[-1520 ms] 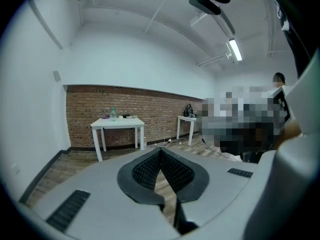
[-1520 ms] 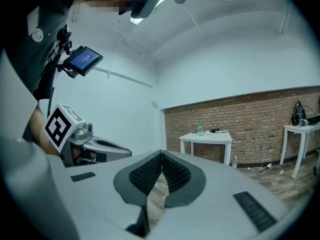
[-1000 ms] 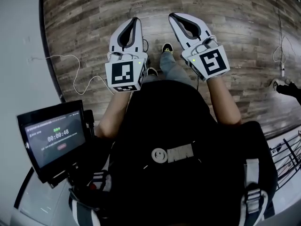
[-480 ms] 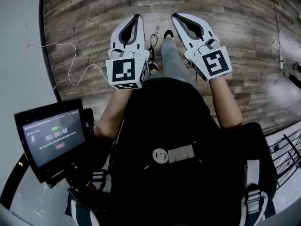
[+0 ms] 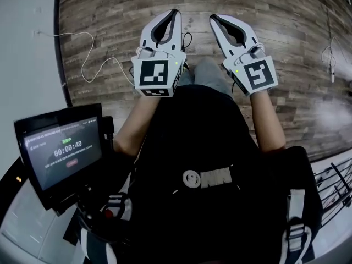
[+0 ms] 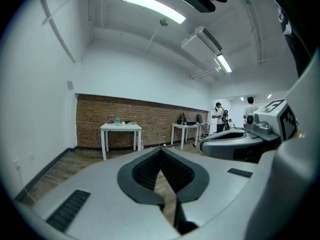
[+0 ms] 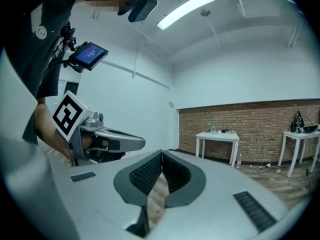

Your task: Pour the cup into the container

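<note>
Left gripper point(image 5: 175, 11) and right gripper point(image 5: 213, 17), jaws pressed together
Both are held side by side above the wooden floor point(image 5: 110, 10).

A tall, pale green vessel point(image 6: 117, 119) is seen standing upright on a distant white table point(image 6: 120, 128) set against the brick wall point(image 6: 155, 121). A few low small things point(image 6: 129, 122) are set beside it. At this distance, cup and container cannot be told apart.
</note>
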Motion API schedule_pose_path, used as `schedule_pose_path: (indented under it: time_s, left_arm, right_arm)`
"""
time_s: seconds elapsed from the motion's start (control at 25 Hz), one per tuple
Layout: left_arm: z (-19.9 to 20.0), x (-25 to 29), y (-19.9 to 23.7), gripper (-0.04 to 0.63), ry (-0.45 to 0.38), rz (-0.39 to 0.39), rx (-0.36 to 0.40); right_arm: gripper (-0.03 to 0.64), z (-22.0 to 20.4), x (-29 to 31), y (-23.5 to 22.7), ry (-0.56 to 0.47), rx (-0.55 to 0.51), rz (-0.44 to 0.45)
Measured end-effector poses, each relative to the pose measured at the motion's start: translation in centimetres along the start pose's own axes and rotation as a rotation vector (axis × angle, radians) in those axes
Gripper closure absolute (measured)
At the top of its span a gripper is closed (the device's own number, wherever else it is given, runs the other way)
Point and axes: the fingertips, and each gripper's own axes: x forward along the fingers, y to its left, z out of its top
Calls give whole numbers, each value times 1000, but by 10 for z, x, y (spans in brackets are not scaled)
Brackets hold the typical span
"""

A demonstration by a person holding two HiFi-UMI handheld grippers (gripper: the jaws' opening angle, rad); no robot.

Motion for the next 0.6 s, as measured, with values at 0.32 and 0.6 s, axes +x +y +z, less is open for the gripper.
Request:
schedule_pose_path:
  time_s: [0.32,0.6]
  left_arm:
    - [-2,-40,-56,595,-4,39,14]
    - [-9,-81,-118,595,4,71,17]
  right_arm:
    - [611,3,-68,23,-56,35,13]
    - [611,-4,-143,33,-64,98,7]
